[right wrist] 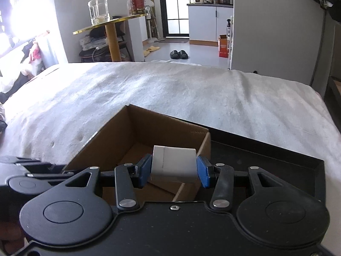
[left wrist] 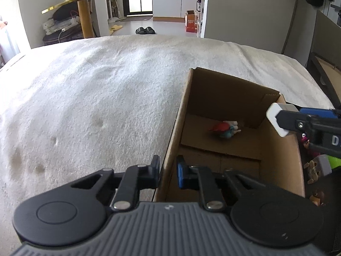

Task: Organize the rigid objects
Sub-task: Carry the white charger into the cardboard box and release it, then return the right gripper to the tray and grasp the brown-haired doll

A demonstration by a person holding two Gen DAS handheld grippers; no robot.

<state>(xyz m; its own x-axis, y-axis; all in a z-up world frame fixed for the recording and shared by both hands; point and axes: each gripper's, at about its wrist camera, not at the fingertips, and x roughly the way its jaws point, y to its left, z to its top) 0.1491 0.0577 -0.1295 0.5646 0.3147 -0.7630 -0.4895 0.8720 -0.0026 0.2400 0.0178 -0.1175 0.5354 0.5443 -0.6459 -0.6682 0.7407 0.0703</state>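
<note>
An open cardboard box (left wrist: 277,166) stands on a white blanket, also seen in the right wrist view (right wrist: 110,136). My left gripper (left wrist: 168,171) is shut on the box's left wall, one finger on each side. My right gripper (right wrist: 173,169) is shut on a white block (right wrist: 173,163) and holds it above the box's right side; it also shows in the left wrist view (left wrist: 277,120). A small red and teal toy figure (left wrist: 224,129) lies on the box floor near the far wall.
The white blanket (left wrist: 96,96) covers the bed around the box. A black tray (right wrist: 266,155) lies right of the box. Several small toy figures (left wrist: 317,168) sit right of the box. A gold side table (right wrist: 110,27) stands beyond the bed.
</note>
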